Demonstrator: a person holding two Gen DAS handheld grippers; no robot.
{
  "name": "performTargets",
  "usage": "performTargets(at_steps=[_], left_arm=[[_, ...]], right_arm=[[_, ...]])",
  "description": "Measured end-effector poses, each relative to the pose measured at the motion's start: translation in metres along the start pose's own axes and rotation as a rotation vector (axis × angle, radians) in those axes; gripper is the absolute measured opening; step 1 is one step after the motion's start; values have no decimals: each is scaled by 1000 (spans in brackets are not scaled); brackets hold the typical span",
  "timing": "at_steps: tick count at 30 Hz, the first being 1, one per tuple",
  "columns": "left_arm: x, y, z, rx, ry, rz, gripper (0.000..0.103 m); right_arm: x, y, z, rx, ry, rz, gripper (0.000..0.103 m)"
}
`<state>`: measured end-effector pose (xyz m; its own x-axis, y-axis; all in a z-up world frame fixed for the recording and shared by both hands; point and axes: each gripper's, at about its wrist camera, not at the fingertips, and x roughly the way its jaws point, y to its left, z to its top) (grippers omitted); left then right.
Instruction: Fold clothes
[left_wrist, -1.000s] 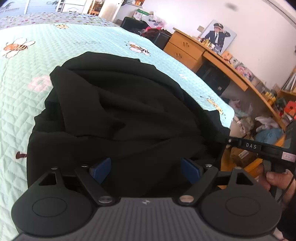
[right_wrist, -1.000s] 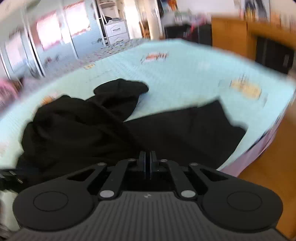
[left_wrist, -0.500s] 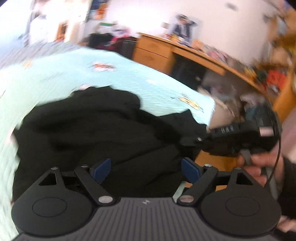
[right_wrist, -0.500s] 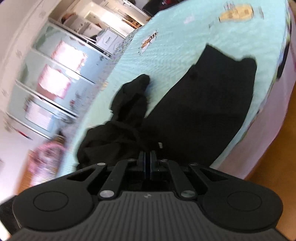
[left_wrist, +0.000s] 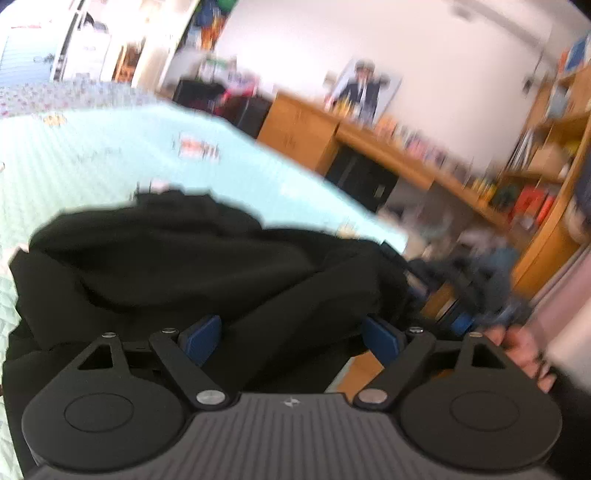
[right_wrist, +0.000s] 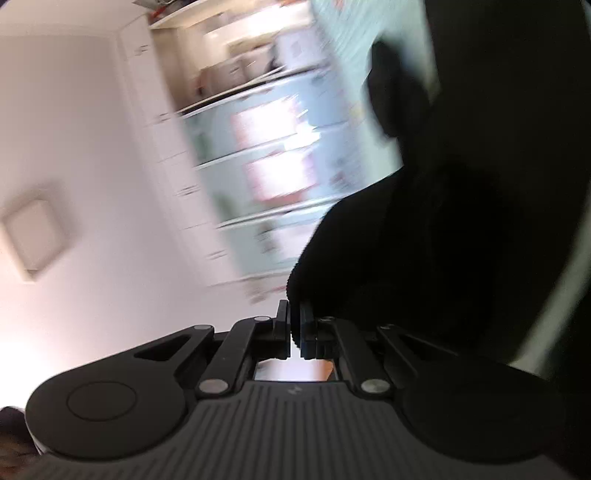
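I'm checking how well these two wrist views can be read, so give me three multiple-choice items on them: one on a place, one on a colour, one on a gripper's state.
1. Where does the garment lie?
A. on the bed
B. on the wooden desk
C. on the floor

2. What colour is the garment?
A. white
B. black
C. red

3. How do the left gripper's jaws stand?
A. shut on the garment
B. shut on nothing
C. wide open

Answers:
1 A: the garment is heaped on the bed with the pale green quilt.
2 B: the cloth is black all over.
3 C: the left gripper shows its two blue pads far apart, and neither presses the cloth. The right gripper, by contrast, is shut on an edge of the garment.
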<state>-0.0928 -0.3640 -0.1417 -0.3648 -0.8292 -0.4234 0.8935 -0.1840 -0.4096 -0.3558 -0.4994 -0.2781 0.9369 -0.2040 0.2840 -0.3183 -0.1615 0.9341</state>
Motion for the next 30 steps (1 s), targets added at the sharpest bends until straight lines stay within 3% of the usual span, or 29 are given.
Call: performTargets(at_steps=[4,10,15,20,22,25,27,30], left_arm=[[-28,-15,3,75,-57,23,87],[-61,-25,-2,166,-97,117,86],[-80,-4,-26,159,-39,272,84],[-89,23,-67,45,84,412,81],[-91,27,-79,6,105,421,81],[-94,34,-87,-70,78,418,81],[-99,39,-89,-94,71,437,81],[-105,44,-90,-112,58,452,81]], right_arm=[[34,-3,-24,53,125,158,5],[73,-4,-46,81,254,183,5],[98,-24,-67,132,331,12,5],[113,-52,-91,154,401,-259,5],[116,-48,-93,71,414,-376,8],[117,-26,-94,-41,416,-444,26],[111,-4,-91,-124,393,-472,63],[99,34,-84,-254,354,-516,69]])
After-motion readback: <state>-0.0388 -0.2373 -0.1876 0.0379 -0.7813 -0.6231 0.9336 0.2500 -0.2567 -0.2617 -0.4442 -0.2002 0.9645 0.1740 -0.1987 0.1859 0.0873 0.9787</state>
